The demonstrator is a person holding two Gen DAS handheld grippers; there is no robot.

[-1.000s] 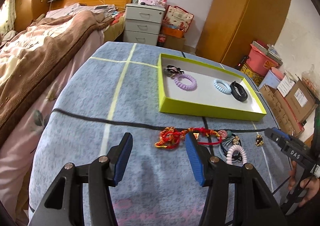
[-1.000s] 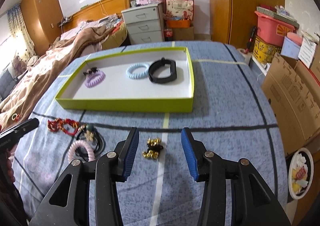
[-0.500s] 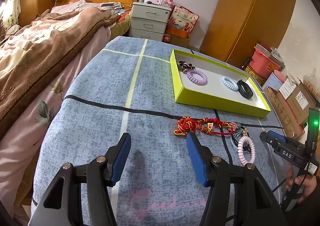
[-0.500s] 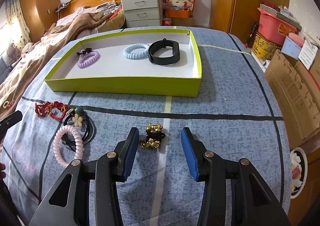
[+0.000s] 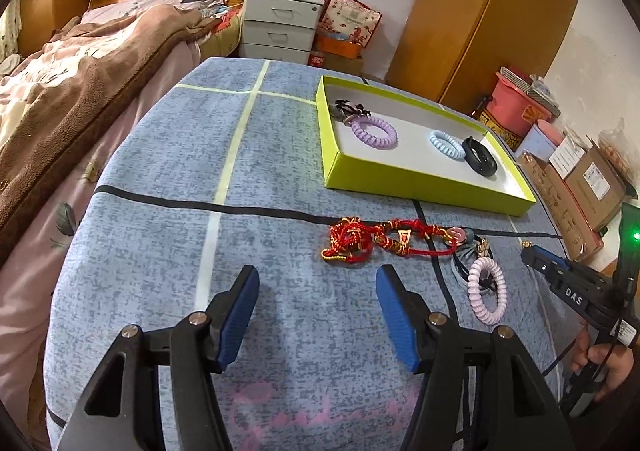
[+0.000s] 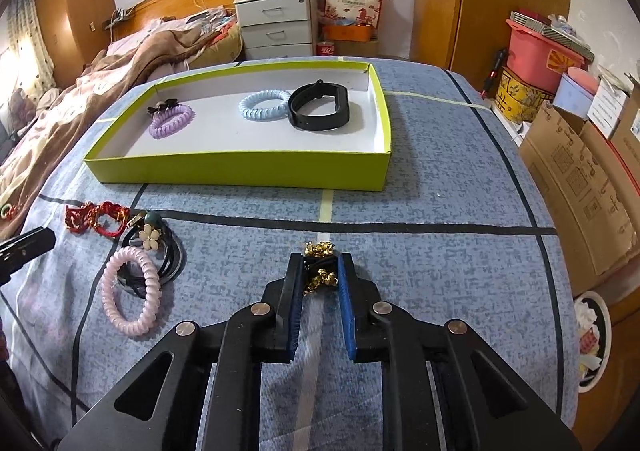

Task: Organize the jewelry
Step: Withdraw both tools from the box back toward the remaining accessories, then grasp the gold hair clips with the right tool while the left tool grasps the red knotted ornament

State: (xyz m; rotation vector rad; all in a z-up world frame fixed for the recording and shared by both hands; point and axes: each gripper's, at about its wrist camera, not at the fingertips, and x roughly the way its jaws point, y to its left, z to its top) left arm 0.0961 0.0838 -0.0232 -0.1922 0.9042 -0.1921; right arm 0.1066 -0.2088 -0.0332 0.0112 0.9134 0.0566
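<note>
A mottled blue cloth (image 6: 440,179), crossed by black and pale yellow-green lines, is seen over the worktop. The tray (image 6: 240,169) is lime green outside and white inside; in it a lilac coil band (image 6: 171,122), a light blue coil band (image 6: 264,105) and a black wristband (image 6: 320,113) are seen. At lower left a pale pink coil band (image 6: 128,291) and a red-and-gold knotted cord (image 6: 94,217) are shown. Blue pads line the black fingers (image 6: 346,315), and a gold-and-black trinket (image 6: 318,267) is seen between them.

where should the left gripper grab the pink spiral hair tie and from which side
Take the pink spiral hair tie across its near arc, coming down from above. It lies flat on the blue cloth, and its far end overlaps the black hair ties, so the near arc looks freest. The left gripper is open with nothing between its fingers.
</note>
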